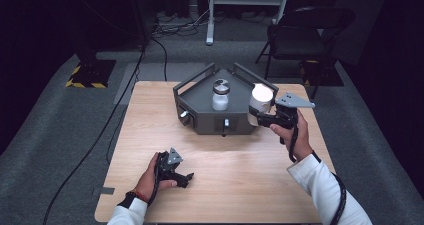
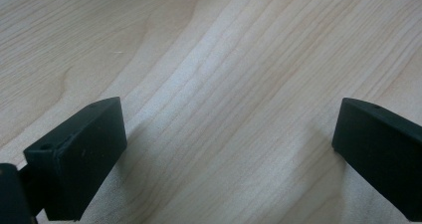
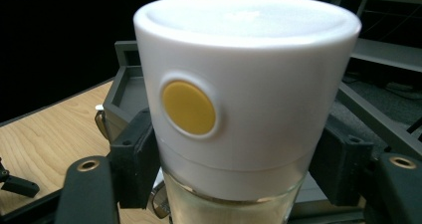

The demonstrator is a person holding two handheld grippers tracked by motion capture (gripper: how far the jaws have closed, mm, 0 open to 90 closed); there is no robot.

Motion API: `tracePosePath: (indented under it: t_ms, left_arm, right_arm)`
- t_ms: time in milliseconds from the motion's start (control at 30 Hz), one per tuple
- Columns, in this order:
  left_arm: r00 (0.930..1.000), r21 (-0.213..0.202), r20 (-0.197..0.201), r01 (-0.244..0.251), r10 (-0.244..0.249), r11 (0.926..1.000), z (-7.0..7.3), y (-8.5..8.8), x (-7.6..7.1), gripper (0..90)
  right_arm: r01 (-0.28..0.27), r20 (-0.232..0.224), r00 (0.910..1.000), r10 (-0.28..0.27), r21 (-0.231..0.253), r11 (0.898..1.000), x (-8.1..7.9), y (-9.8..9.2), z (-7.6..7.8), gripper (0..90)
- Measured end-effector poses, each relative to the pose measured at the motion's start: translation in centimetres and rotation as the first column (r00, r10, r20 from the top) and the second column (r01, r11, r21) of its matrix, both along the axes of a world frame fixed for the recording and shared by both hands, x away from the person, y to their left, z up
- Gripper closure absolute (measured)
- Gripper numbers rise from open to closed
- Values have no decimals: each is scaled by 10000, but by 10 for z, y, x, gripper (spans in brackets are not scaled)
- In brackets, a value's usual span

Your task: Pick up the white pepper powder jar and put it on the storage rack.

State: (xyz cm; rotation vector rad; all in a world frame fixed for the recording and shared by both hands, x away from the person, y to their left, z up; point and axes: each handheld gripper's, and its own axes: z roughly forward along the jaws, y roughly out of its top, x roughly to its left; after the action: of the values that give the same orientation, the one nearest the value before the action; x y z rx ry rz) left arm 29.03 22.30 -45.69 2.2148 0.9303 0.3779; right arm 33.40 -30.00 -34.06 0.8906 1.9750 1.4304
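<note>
Your right gripper (image 1: 259,116) is clamping the white-lidded jar (image 1: 261,98) at the grey tray's (image 1: 200,116) right edge. Your left gripper (image 1: 186,179) is resting released on the near-left table (image 1: 240,185).

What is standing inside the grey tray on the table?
Inside the grey tray stands one clear jar with a metal lid. The white-capped jar, held in the right tool, covers the tray's right corner.

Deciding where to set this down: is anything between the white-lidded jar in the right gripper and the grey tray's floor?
The white-lidded jar is clamped in the right gripper at the grey tray's right corner. A metal-lidded jar stands mid-tray; the floor around it looks free.
</note>
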Motion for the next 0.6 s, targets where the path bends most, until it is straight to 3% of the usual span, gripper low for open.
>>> tracePosePath:
  t_ms: [600]
  left_arm:
    - [10000,7,6,-2,2,10000,0,0,0,2]
  right_arm:
    - [147,497,9987,-145,-25,9999,9,18,16,300]
